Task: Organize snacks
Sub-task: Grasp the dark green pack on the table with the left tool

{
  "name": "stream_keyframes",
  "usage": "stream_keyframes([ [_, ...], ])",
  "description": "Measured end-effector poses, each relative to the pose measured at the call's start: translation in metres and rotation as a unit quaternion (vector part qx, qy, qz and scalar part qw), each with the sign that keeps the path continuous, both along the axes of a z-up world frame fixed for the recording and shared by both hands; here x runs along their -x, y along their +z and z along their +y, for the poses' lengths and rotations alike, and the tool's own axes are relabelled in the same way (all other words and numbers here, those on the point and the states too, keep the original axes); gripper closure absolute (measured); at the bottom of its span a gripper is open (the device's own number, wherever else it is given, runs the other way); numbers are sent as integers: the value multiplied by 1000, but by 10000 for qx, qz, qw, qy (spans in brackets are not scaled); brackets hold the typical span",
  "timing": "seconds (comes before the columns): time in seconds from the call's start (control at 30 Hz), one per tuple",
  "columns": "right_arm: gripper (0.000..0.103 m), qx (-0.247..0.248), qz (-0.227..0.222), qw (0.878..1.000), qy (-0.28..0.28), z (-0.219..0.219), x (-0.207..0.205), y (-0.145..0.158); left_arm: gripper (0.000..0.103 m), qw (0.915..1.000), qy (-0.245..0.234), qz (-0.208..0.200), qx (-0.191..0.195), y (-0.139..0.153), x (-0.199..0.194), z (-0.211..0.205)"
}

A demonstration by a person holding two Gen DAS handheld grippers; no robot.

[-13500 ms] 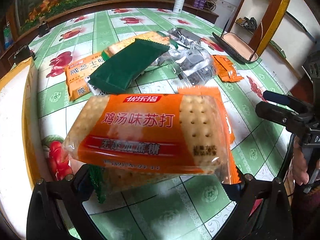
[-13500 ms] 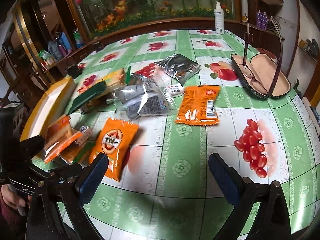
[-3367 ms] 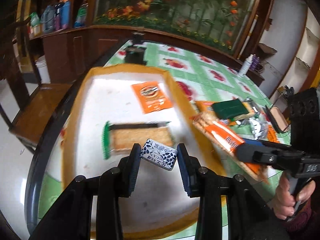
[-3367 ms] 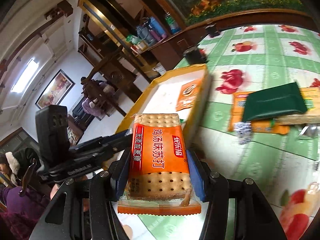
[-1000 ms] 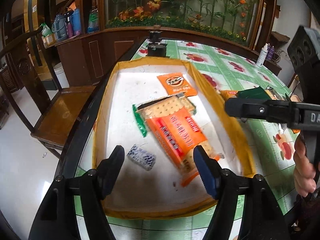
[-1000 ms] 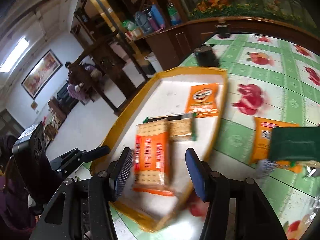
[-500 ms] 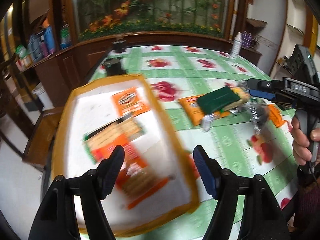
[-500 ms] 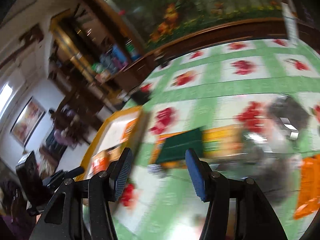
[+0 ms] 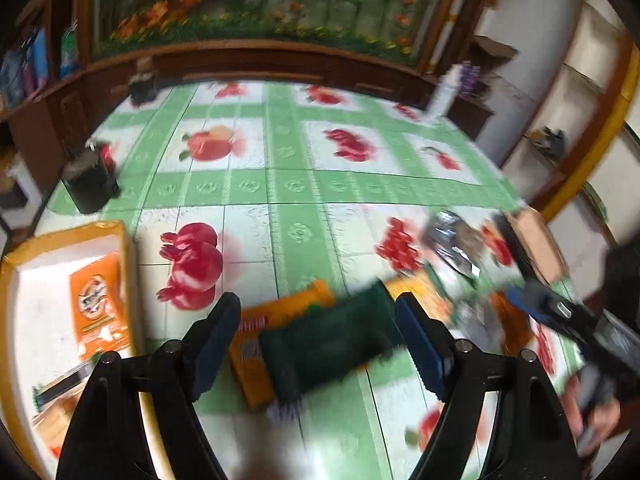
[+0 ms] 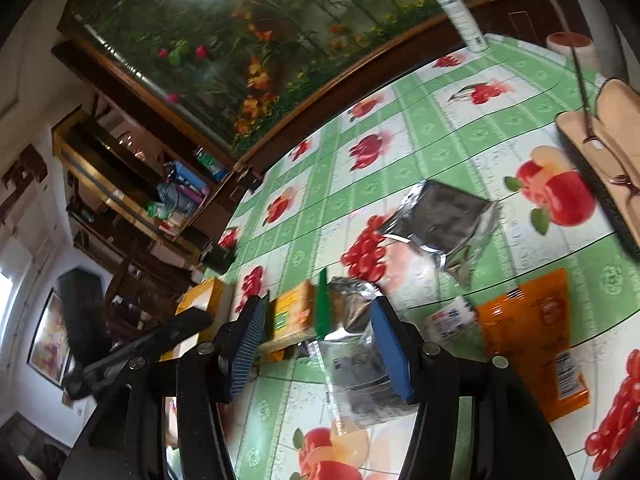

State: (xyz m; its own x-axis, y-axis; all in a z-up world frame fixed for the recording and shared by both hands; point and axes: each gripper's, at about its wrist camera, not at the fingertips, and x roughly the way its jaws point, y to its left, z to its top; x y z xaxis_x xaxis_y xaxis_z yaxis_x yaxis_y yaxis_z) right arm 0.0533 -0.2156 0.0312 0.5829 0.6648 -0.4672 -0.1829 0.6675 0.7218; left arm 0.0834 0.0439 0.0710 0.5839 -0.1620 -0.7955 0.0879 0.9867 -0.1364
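Note:
My left gripper (image 9: 318,340) hovers over a dark green packet (image 9: 332,344) that lies on an orange cracker packet (image 9: 280,312). Its jaws are opening, and nothing is pressed between them. The yellow-rimmed tray (image 9: 128,264) at the left holds an orange snack packet (image 9: 98,300) and cracker packets. My right gripper (image 10: 318,344) is open and empty, tilted over the snack pile. Beyond its fingers lie a yellow cracker packet with a green end (image 10: 296,316) and a clear-and-silver packet (image 10: 356,364). A silver foil packet (image 10: 440,220), an orange packet (image 10: 532,332) and a small white-blue candy (image 10: 452,316) lie farther right.
An open glasses case (image 10: 608,152) sits at the table's right edge, with a white spray bottle (image 10: 460,8) at the far edge. A dark box (image 9: 90,184) stands at the far left of the green fruit-print tablecloth (image 9: 296,184). A person's hand (image 9: 592,412) holds the right gripper.
Both grippers have swung away from the tray to the snack pile on the table. The right gripper's view has rolled. The left jaws stand wider.

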Motion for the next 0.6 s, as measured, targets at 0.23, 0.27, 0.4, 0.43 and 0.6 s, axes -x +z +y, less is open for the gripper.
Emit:
stream_keyframes([
  [0.23, 43, -228, 237, 9994, -104, -14, -3, -11, 24, 9958, -459, 611, 502, -35, 3, -6],
  [0.27, 43, -239, 239, 9994, -126, -15, -4, -11, 24, 9945, -638, 649, 513, -36, 14, -10],
  [0.4, 41, -247, 236, 9994, -87, -13, -3, -11, 24, 9866, -1336, 841, 422, -47, 57, -32],
  [0.43, 40, -246, 235, 9994, -72, -13, -3, -11, 24, 9857, -1457, 809, 262, -49, 67, -40],
  [0.6, 40, -193, 230, 9995, -118, -13, -4, -11, 24, 9769, -1843, 457, -977, -61, 98, -77],
])
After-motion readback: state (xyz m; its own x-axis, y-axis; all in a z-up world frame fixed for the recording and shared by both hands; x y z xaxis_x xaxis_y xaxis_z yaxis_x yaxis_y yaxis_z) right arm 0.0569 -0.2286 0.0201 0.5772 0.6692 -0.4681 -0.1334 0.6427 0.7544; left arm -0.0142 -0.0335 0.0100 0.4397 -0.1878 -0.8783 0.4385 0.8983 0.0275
